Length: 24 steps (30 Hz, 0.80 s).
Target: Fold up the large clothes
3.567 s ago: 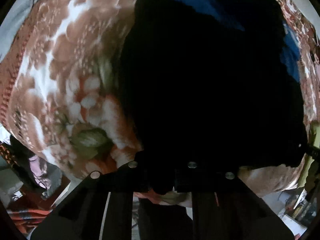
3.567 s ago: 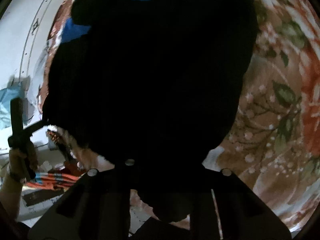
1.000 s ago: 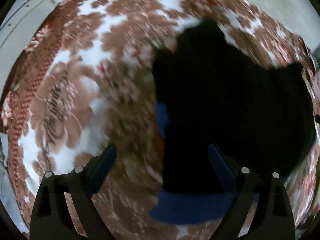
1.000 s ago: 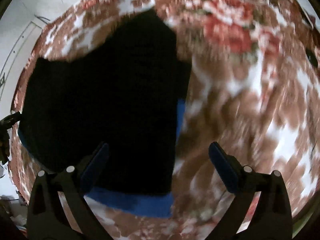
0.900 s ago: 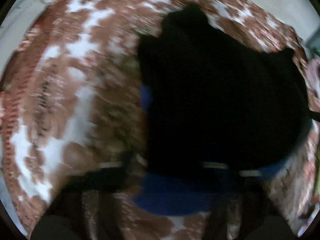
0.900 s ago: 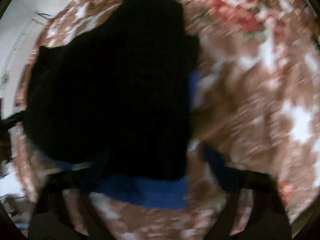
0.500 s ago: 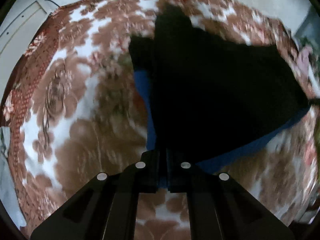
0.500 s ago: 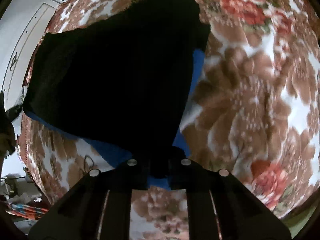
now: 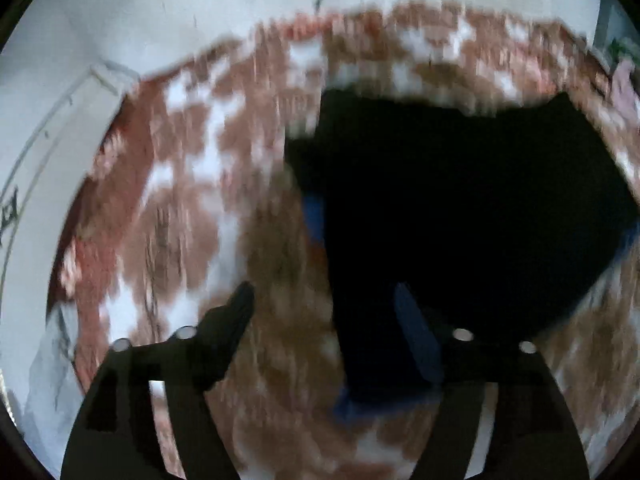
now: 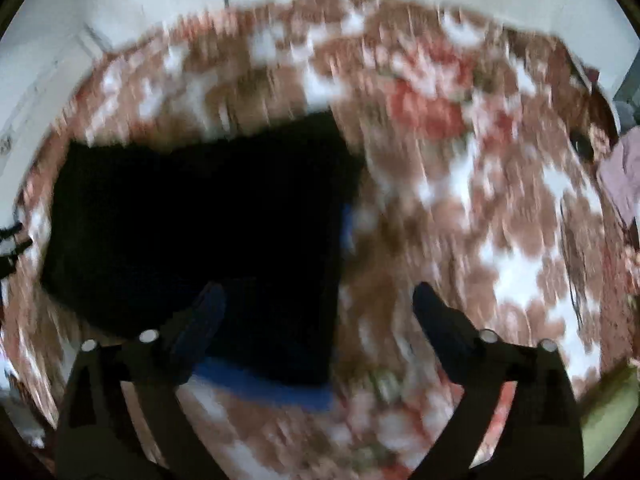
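One garment (image 9: 460,208) lay on one blanket (image 9: 180,208), and two grippers hung over them; both views were smeared, so fine detail could not be read. The garment was black with blue showing along its near hem (image 10: 264,390) and at one side edge. It lay spread flat on the brown, white and red flowered blanket, which covered nearly all of the surface in both views. In the left wrist view the garment sat to the right of middle; in the right wrist view (image 10: 192,232) it sat to the left. The left gripper (image 9: 324,296) had its jaws spread wide and gripped nothing: one finger stood over bare blanket, the other over the garment's near left corner. Whether either finger touched the cloth could not be told. The right gripper (image 10: 316,296) was likewise spread and gripped nothing, with one finger over the garment's near right corner and the other over bare blanket. Pale wall (image 9: 200,8) showed beyond the far edge of the blanket (image 10: 500,208). At the right edge of the right wrist view lay one pinkish cloth (image 10: 622,176), too blurred to identify. No containers could be made out.
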### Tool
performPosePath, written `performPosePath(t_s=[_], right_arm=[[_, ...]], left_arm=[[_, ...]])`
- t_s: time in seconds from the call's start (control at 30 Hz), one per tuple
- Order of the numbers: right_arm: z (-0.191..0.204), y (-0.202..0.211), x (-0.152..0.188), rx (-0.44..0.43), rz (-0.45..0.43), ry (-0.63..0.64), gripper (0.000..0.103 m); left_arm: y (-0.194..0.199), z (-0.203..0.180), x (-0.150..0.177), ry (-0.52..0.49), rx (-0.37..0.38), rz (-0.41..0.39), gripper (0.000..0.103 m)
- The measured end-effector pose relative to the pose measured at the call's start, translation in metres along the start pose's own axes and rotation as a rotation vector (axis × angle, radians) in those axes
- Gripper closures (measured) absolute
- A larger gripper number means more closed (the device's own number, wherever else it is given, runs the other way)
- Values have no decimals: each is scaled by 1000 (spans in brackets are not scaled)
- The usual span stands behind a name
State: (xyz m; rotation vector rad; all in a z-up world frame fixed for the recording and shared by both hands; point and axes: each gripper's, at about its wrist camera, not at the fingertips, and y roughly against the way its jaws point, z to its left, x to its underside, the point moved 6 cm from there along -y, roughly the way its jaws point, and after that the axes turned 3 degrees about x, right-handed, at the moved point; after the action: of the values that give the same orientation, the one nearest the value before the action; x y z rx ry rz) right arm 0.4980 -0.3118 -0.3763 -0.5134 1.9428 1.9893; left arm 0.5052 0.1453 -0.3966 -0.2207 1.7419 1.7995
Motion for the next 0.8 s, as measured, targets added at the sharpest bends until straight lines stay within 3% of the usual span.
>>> performPosePath(t_s=[0.07, 0.13, 0.2, 0.33, 0.43, 0.53, 0.6, 0.67, 0.7, 0.8], right_arm=[[16, -11, -20, 27, -40, -2, 6], [37, -36, -41, 63, -53, -5, 6], [57, -58, -55, 111, -58, -8, 6], [85, -109, -65, 202, -48, 46, 6], [77, -145, -55, 224, 13, 72, 6], [58, -157, -48, 232, 6, 118, 6], [40, -156, -47, 276, -29, 180, 6], [29, -157, -45, 259, -31, 229, 6], [19, -158, -44, 304, -33, 250, 5], [-12, -153, -44, 290, -45, 224, 5]], left_arm=[[-4, -20, -35, 9, 42, -64, 10], [-22, -50, -67, 11, 34, -106, 10], [-40, -77, -92, 50, 71, -137, 9], [-90, -127, -115, 130, 131, -91, 9], [-125, -144, -100, 62, 59, -17, 8], [-142, -127, -85, -43, -21, -10, 4], [-145, -106, -78, -76, -21, -9, 4], [-144, -84, -71, -83, -8, -1, 4], [-143, -73, -68, -98, -16, 1, 4], [-136, -54, -59, -140, -20, -1, 4]])
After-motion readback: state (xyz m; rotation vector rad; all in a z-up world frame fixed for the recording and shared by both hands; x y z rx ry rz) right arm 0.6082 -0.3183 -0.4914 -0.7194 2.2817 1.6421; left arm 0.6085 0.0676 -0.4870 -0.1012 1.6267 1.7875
